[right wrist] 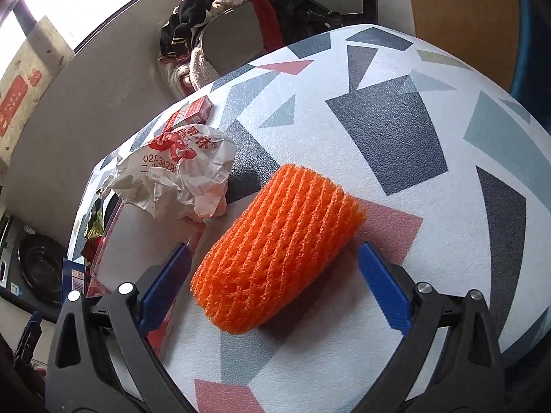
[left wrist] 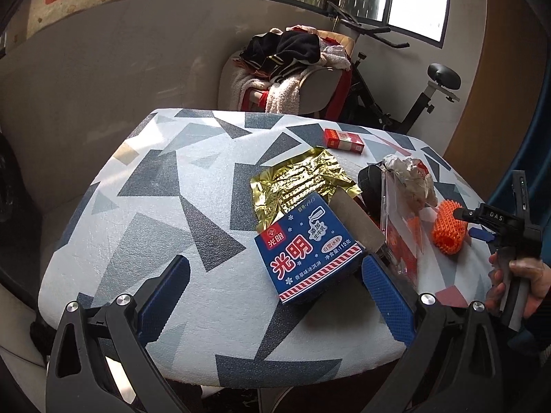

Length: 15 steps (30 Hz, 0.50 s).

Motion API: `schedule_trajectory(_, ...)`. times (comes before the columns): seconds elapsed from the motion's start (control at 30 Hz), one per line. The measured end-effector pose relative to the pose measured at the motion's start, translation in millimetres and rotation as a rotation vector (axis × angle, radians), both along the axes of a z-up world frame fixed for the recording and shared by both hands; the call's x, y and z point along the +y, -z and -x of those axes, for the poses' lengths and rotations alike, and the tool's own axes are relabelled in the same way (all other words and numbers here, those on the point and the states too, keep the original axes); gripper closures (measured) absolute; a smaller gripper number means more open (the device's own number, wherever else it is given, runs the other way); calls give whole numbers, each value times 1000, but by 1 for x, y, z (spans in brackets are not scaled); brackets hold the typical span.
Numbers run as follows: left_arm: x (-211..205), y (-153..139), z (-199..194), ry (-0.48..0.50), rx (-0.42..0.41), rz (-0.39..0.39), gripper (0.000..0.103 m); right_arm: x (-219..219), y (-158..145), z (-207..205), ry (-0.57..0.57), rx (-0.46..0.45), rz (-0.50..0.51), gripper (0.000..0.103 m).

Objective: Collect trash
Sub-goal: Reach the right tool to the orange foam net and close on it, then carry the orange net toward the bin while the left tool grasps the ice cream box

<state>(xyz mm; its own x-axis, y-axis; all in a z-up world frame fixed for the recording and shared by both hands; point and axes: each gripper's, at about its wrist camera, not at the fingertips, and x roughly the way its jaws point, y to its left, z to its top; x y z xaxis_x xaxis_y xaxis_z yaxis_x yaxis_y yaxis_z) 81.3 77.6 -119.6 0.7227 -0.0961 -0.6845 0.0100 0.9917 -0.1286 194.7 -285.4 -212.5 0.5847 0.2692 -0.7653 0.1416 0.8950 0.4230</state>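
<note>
Trash lies on a patterned table [left wrist: 172,206]. A blue ice-cream box [left wrist: 310,258] lies just ahead of my open, empty left gripper [left wrist: 275,275], near its right finger. A gold foil wrapper [left wrist: 303,182] lies behind the box. An orange foam net sleeve [right wrist: 279,258] lies between the open fingers of my right gripper [right wrist: 275,265], untouched; it also shows in the left wrist view [left wrist: 447,230]. A crumpled white paper wrapper [right wrist: 182,175] sits behind it on a clear plastic case [left wrist: 396,241]. A red cigarette pack [left wrist: 343,140] lies farther back.
A chair piled with clothes [left wrist: 292,58] stands behind the table, with an exercise bike [left wrist: 413,96] beside it. A black object [left wrist: 370,182] sits beside the clear case. The table's near edge [left wrist: 275,378] lies just under my left gripper.
</note>
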Motion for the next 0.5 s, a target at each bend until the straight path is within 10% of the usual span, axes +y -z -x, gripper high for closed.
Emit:
schedule_trajectory(0.13, 5, 4, -12, -5, 35, 103, 5, 14, 1, -8, -49, 0, 10, 75)
schedule_trajectory(0.5, 19, 47, -61, -117, 181, 445, 5, 15, -20, 26, -76, -101, 41, 81)
